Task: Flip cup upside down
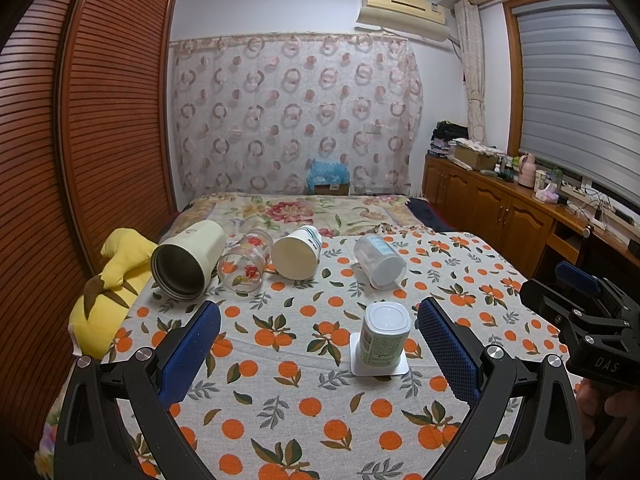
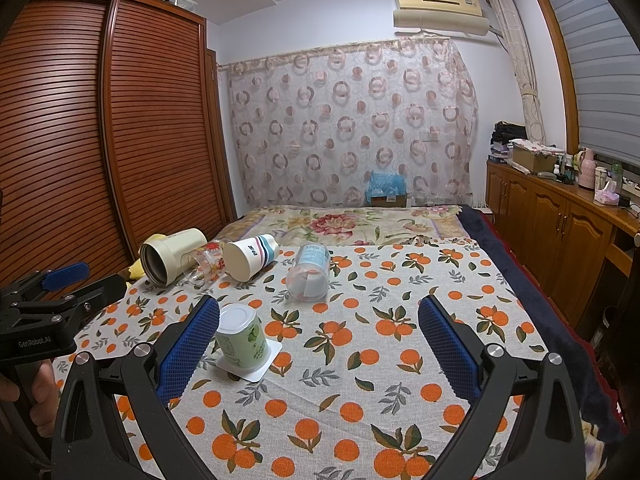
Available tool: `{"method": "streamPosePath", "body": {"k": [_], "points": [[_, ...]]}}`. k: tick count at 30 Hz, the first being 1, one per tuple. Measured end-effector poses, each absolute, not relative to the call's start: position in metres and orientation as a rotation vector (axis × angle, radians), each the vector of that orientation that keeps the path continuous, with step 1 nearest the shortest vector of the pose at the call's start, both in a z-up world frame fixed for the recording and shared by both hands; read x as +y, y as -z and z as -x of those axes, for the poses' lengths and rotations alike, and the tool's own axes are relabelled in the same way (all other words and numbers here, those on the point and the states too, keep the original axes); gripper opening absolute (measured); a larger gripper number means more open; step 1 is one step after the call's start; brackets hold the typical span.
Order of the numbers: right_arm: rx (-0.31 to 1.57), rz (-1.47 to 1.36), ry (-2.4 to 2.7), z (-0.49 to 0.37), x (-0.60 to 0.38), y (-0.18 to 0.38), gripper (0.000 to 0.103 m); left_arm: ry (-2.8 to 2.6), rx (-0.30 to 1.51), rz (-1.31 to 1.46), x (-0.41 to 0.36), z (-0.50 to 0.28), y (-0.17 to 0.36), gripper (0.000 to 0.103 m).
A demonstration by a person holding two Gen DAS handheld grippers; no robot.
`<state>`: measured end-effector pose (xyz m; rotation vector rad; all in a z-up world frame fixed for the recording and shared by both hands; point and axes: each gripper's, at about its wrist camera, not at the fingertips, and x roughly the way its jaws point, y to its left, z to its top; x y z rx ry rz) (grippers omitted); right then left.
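Observation:
A green-labelled plastic cup (image 1: 385, 336) stands upside down on a white coaster (image 1: 378, 367) on the orange-print cloth; it also shows in the right wrist view (image 2: 241, 339). Behind it lie several cups on their sides: a cream metal tumbler (image 1: 188, 259), a flowered glass (image 1: 244, 266), a striped paper cup (image 1: 297, 251) and a clear plastic cup (image 1: 379, 260). My left gripper (image 1: 319, 354) is open and empty, the upside-down cup just inside its right finger. My right gripper (image 2: 318, 354) is open and empty, the cup beside its left finger.
A yellow plush toy (image 1: 108, 292) lies at the bed's left edge beside the brown slatted wardrobe (image 1: 80, 140). A wooden cabinet (image 2: 560, 236) with clutter runs along the right. The floral blanket (image 1: 304, 208) covers the far bed. The right gripper's body (image 1: 592, 320) shows at the right.

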<state>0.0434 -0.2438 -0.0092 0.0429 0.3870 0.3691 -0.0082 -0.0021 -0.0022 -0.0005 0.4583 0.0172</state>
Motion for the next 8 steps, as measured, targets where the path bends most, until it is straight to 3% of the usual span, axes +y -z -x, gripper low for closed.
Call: {"method": "streamPosePath", "body": {"k": [8], "points": [[0.387, -0.043, -0.369, -0.0434, -0.2439, 0.0092, 0.1, -0.016, 0.458, 0.0, -0.0017, 0.0083, 0.0025, 0.095]]}}
